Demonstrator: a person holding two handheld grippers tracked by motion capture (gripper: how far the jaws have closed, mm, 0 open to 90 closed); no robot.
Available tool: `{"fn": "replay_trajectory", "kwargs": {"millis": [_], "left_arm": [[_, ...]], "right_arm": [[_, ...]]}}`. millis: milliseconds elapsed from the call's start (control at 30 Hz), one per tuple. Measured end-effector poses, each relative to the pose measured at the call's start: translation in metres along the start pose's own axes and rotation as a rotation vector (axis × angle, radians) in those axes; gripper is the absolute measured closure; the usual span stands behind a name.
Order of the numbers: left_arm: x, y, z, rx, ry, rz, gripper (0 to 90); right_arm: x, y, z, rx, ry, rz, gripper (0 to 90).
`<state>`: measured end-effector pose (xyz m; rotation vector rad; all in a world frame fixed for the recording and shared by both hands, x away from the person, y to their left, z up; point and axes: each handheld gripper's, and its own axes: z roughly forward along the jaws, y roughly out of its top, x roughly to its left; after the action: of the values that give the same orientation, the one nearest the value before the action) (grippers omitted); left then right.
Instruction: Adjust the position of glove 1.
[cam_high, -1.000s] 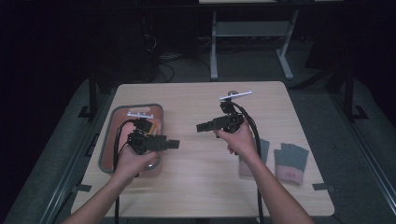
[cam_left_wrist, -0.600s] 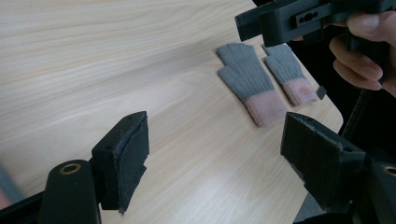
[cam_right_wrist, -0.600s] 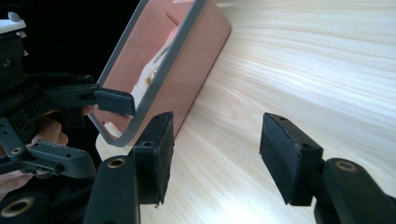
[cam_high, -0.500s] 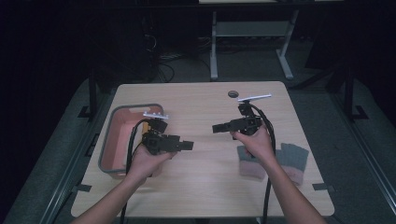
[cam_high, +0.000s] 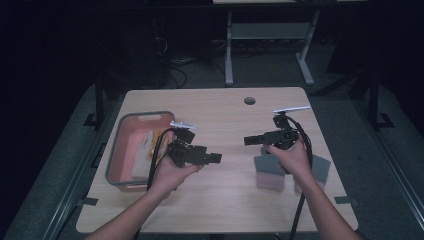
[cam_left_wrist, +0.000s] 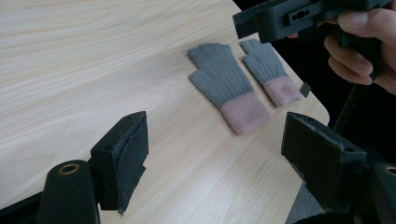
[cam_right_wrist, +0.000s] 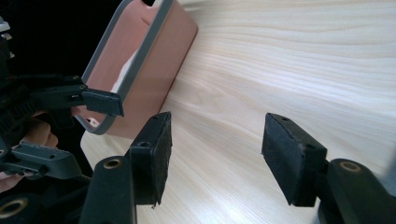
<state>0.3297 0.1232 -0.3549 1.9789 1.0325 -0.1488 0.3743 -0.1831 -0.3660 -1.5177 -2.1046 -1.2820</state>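
Observation:
Two grey knit gloves with pink cuffs lie flat side by side near the table's right edge, one (cam_high: 268, 172) (cam_left_wrist: 229, 88) nearer the middle, the other (cam_high: 320, 170) (cam_left_wrist: 271, 70) by the edge. My right gripper (cam_high: 248, 140) (cam_right_wrist: 217, 140) hovers level above them and points left. Its jaws have just been opening and nothing is between them. My left gripper (cam_high: 216, 158) (cam_left_wrist: 215, 140) is held over the table's middle, points right toward the gloves, and is open and empty. The two grippers face each other with a gap between their tips.
A pink bin with a grey rim (cam_high: 120, 150) (cam_right_wrist: 154, 60) stands at the table's left with pale cloth items (cam_high: 142, 142) inside. A round cable hole (cam_high: 249, 100) is at the back of the wooden table (cam_high: 220, 200). Dark floor and a desk frame lie beyond.
Both hands have shifted to the right across the table. The left gripper came off the bin toward the middle, and the right gripper moved over the gloves.

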Motion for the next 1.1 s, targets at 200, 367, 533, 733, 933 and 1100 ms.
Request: {"fn": "replay_trajectory", "kwargs": {"millis": [200, 367, 533, 733, 933, 1100], "left_arm": [[-0.009, 0.002, 0.013, 0.01, -0.026, 0.013, 22.9], [-0.017, 0.003, 0.025, 0.021, -0.043, 0.028, 22.9], [-0.022, 0.004, 0.036, 0.029, -0.056, 0.04, 22.9], [-0.026, 0.005, 0.048, 0.03, -0.068, 0.05, 23.0], [-0.031, 0.005, 0.058, 0.04, -0.075, 0.054, 22.9], [-0.034, 0.005, 0.067, 0.044, -0.084, 0.058, 22.9]], "right_arm": [[-0.009, -0.007, -0.015, -0.018, -0.027, 0.013, 42.1], [-0.019, -0.016, -0.023, -0.018, -0.047, 0.025, 41.8], [-0.028, -0.022, -0.035, -0.033, -0.064, 0.044, 41.7], [-0.037, -0.032, -0.05, -0.046, -0.119, 0.039, 42.5], [-0.051, -0.047, -0.063, -0.05, -0.179, 0.041, 43.3], [-0.058, -0.055, -0.069, -0.046, -0.211, 0.05, 44.3]]}}
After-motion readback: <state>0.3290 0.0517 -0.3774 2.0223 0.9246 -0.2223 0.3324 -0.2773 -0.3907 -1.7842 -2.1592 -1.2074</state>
